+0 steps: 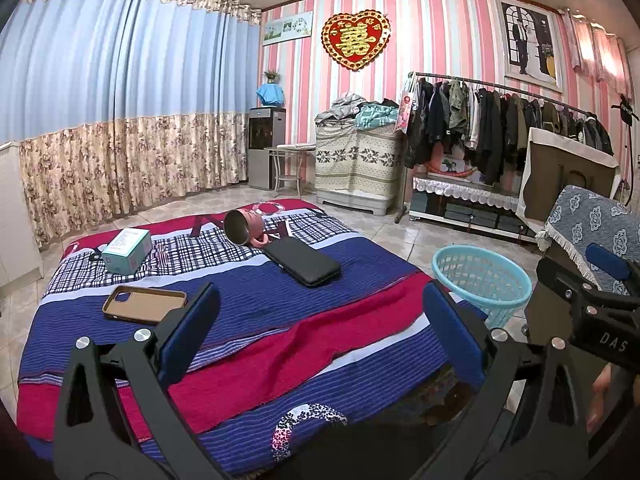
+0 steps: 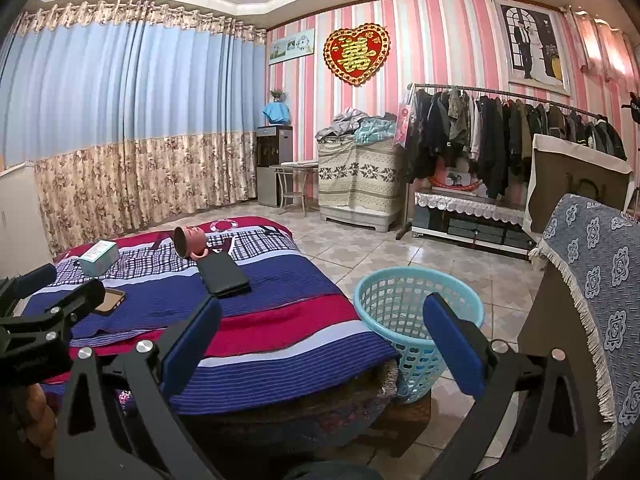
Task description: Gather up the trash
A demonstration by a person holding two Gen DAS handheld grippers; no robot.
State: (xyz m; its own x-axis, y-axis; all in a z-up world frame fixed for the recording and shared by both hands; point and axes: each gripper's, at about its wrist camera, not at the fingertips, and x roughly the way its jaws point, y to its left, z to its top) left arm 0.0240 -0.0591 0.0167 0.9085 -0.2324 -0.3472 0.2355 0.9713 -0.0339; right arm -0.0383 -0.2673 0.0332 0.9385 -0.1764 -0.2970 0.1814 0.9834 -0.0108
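Left wrist view runs across a bed covered in a striped blue, red and white blanket. Farthest left on it sits a small teal box, and nearer the camera a tan phone case lies flat with its inside facing up. Further along, a pink mug lies tipped on its side, its handle touching a black wallet-like case. The left hand-held gripper hangs over the blanket with its blue pads spread wide, pinching nothing. Beside the bed's right edge a light-blue plastic basket stands on the tiled floor (what is inside, I cannot tell). In the right wrist view, the right hand-held gripper is likewise spread and empty, its right pad in front of the basket's rim.
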